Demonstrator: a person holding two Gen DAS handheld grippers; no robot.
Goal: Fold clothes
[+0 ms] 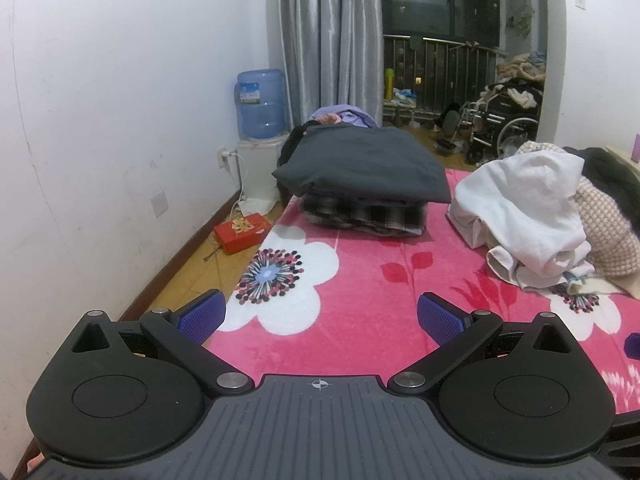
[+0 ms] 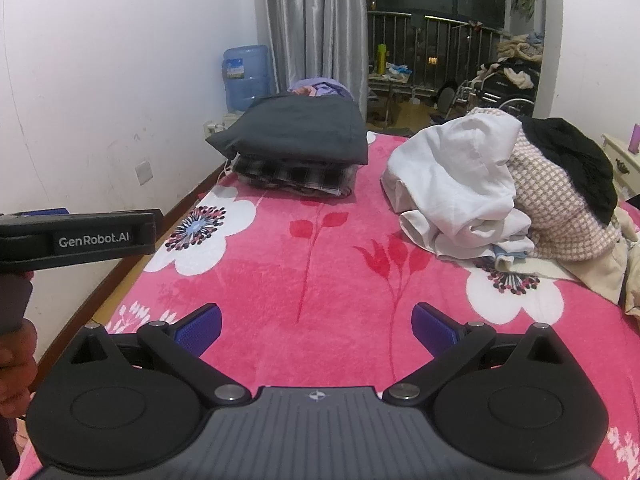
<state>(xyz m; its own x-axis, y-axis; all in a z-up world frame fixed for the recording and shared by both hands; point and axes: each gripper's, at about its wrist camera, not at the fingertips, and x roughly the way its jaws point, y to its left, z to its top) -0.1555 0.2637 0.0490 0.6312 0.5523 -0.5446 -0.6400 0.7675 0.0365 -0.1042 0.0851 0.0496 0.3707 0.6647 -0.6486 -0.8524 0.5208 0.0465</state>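
A folded stack sits at the far left of the pink flowered blanket (image 1: 360,300) (image 2: 320,280): a dark grey garment (image 1: 360,168) (image 2: 296,130) on top of a plaid one (image 1: 360,216) (image 2: 292,176). At the right lies an unfolded heap: a white garment (image 1: 524,208) (image 2: 456,184), a checked knit (image 1: 608,232) (image 2: 560,200) and a black piece (image 2: 576,152). My left gripper (image 1: 320,316) hovers open over the near blanket, holding nothing. My right gripper (image 2: 316,326) is open too, empty, with the left gripper's body (image 2: 80,238) beside it at the left.
A white wall runs along the left, with a strip of wooden floor holding a red box (image 1: 242,232). A water dispenser with a blue bottle (image 1: 260,104) stands by grey curtains (image 1: 328,40). A wheelchair (image 1: 500,124) and clutter lie beyond the bed. A hand (image 2: 16,364) shows at the left edge.
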